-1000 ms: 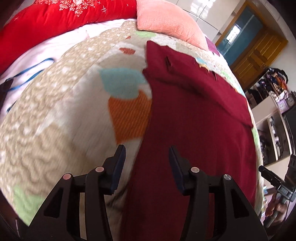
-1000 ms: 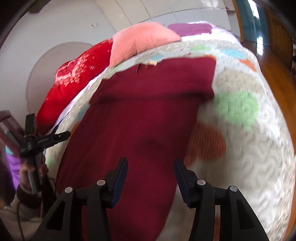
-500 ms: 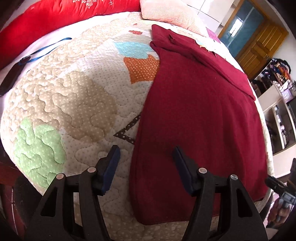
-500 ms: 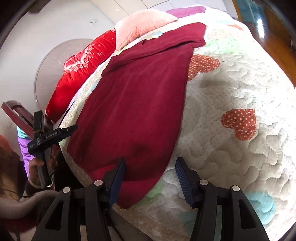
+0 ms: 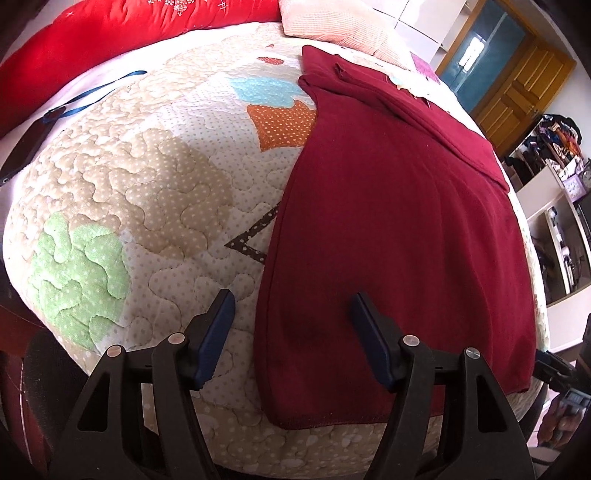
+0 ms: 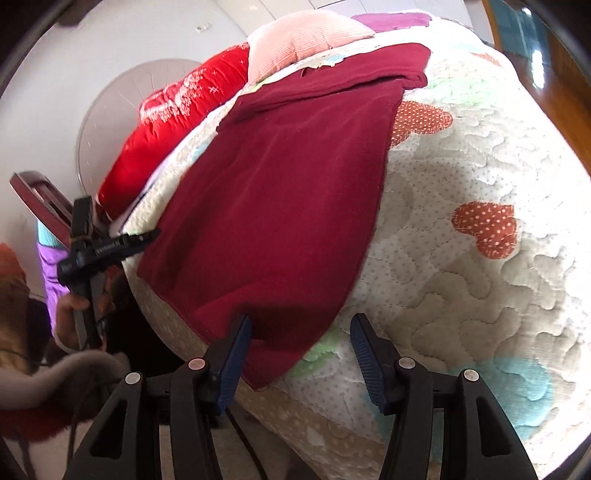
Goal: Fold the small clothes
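- A dark red cloth (image 5: pixel 399 221) lies spread flat on the bed quilt (image 5: pixel 155 192). It reaches from near the pillows down to the near edge of the bed.
- The far end of the cloth is folded over into a thick band near the pink pillow (image 5: pixel 332 22).
- The left gripper (image 5: pixel 291 332) hangs over the near left corner of the cloth. Its jaws are opening. The side edge of the cloth runs between them, but the blue pads (image 5: pixel 218 332) do not press on it.
- The right gripper (image 6: pixel 299 343) hangs over the near right corner of the cloth, where that corner droops over the edge of the bed. Its jaws stand apart. The corner lies between them, and nothing is pinched.
- In the right wrist view, a hand (image 6: pixel 77 306) holds the left gripper by its handle, just past the near edge of the bed.
- A big red pillow (image 5: pixel 110 40) lies along the far edge of the bed, next to the pink one.
- A blue strap (image 5: pixel 96 96) lies on the quilt near the red pillow, well apart from the cloth.
- The quilt has patches of green, orange and light blue.
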### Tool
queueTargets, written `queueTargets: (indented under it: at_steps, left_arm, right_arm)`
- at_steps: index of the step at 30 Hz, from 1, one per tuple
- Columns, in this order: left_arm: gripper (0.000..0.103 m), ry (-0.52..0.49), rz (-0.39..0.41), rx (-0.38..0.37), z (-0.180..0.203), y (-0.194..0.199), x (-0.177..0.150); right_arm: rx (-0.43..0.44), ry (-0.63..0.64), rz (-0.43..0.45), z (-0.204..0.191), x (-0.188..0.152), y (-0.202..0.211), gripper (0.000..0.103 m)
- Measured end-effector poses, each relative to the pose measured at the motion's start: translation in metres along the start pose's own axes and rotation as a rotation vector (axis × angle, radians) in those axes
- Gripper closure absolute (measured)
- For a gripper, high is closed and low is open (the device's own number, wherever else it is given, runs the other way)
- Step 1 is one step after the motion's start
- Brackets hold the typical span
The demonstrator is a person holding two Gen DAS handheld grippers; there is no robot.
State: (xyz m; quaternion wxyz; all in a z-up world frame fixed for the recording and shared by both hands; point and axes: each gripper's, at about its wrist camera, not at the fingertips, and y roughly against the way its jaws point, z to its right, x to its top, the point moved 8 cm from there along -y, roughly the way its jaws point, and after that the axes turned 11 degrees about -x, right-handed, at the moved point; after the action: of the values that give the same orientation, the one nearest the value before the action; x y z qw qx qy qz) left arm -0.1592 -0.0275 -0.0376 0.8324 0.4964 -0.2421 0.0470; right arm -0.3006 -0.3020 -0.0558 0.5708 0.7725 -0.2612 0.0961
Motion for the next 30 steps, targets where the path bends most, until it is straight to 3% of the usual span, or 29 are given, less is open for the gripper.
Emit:
queueTargets:
  at_steps: [17,26,30]
  left_arm:
    - [0.035,0.001,-0.018,0.007,0.002,0.005,-0.015]
    - [0.025,-0.026,-0.035,0.018,0.008,0.004,-0.024]
    - [0.025,-0.039,-0.04,0.018,0.007,0.003,-0.024]
  right_arm:
    - [0.055,-0.005,0.006,0.0,0.004,-0.002,0.046]
    - [0.129,-0.028,0.036,-0.002,0.008,-0.006,0.042]
    - [0.151,-0.036,0.048,-0.002,0.008,-0.005,0.042]
